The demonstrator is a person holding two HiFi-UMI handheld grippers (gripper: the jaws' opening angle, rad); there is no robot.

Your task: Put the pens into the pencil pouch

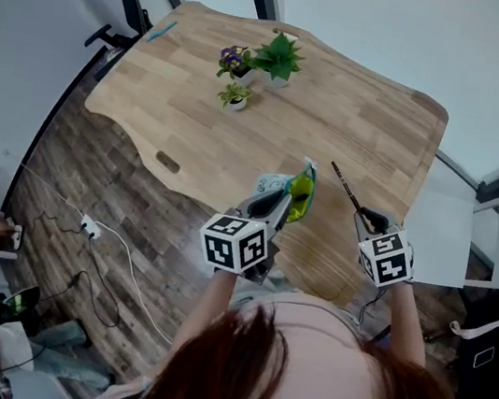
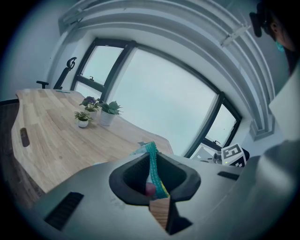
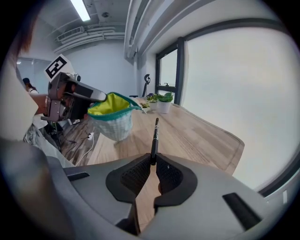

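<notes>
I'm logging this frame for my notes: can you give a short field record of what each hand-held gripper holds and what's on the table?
left hand-held gripper: shut on pouch rim; pouch hanging, mouth open
right hand-held gripper: shut on black pen, apart from pouch
table: wooden, three potted plants at far side
</notes>
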